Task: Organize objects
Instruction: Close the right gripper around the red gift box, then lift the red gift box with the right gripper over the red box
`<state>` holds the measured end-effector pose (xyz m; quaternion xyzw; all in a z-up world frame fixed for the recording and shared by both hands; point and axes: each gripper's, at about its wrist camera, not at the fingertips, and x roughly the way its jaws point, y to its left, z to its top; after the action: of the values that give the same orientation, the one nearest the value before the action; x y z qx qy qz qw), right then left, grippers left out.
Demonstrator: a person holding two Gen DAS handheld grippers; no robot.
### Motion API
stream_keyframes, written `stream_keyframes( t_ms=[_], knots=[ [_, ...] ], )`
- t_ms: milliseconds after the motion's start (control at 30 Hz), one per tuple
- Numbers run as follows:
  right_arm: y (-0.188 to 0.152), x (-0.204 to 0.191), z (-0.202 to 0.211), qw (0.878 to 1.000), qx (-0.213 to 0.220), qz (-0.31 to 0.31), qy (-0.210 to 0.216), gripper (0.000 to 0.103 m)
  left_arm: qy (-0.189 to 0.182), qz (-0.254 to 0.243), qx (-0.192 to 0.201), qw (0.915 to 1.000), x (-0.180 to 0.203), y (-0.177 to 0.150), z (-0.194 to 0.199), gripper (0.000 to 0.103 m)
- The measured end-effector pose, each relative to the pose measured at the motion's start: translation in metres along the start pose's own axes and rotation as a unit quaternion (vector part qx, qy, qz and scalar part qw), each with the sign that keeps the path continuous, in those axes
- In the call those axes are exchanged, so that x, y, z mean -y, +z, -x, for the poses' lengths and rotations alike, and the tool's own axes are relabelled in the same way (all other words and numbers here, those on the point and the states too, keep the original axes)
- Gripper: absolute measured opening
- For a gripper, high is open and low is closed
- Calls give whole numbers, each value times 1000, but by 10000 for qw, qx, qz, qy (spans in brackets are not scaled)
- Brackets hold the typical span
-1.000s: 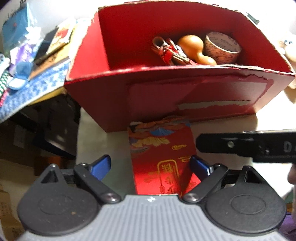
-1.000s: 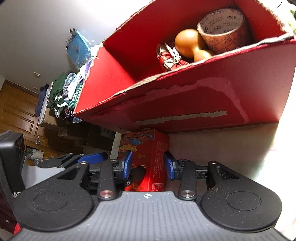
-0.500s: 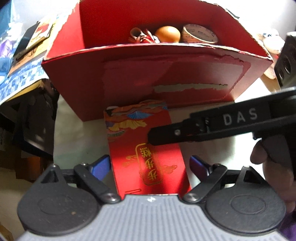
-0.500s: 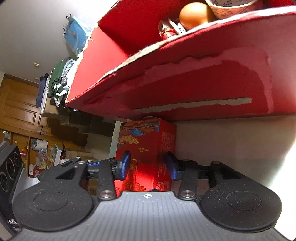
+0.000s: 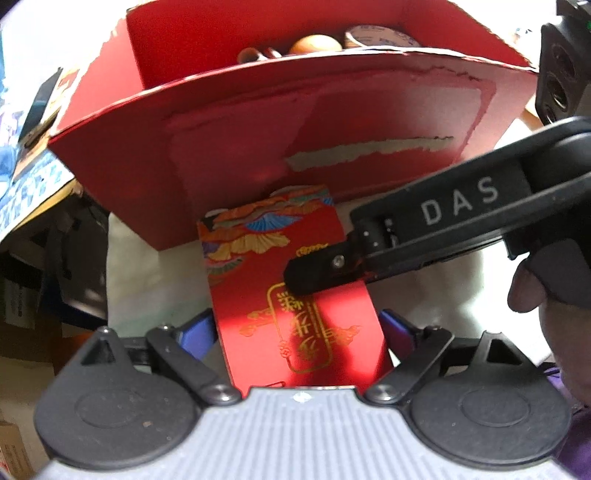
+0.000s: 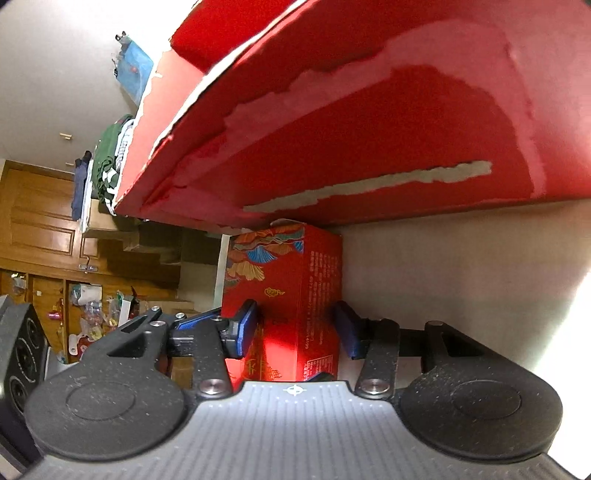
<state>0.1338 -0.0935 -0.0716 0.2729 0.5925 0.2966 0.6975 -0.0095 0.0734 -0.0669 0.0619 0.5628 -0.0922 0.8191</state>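
Here, my left tool (image 5: 299,332) sits low over the pale bench (image 5: 147,288) with its blue pads (image 5: 197,330) spread wide, one on either side of a small red printed carton with gold lettering and a fan pattern (image 5: 291,295); neither pad touches it as far as I can tell. The carton lies flat between the pads, its far end against the front wall of a large red cardboard box with torn paper patches (image 5: 258,147), straight ahead of the left tool.

My right tool (image 5: 321,269) reaches in from the right, across the carton's top face. In its own view the right tool (image 6: 295,325) has a narrower spread, pads flanking the carton (image 6: 291,295); the left pad (image 6: 245,328) looks pressed to the printed face, the right pad (image 6: 345,332) is just beside the text side. Whether it truly grips, I cannot tell.

Over the box rim, beyond the left tool: an orange rounded object (image 5: 314,44) and a pale printed ring, perhaps a roll of tape (image 5: 380,35). A thumb (image 5: 524,284) shows at the right, behind the right tool's handle.
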Motion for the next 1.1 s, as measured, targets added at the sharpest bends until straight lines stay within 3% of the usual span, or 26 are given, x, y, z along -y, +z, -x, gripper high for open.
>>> stream_keyframes(
  t_ms=[300,500,833,1100],
  knots=[
    [-9,7,23,9998,132,-99,-108,48,-215,-572,-62,9981,21,6,2,91],
    [-20,20,49,9984,413,-294,-248,48,-425,-1148,-4,9925,46,14,6,91],
    [-46,49,102,9900,985,-855,-530,47,-1092,-2068,138,9722,89,30,12,91],
    [-73,65,147,9753,1625,-1276,-782,47,-1587,-2581,337,9524,127,44,20,91]
  ],
)
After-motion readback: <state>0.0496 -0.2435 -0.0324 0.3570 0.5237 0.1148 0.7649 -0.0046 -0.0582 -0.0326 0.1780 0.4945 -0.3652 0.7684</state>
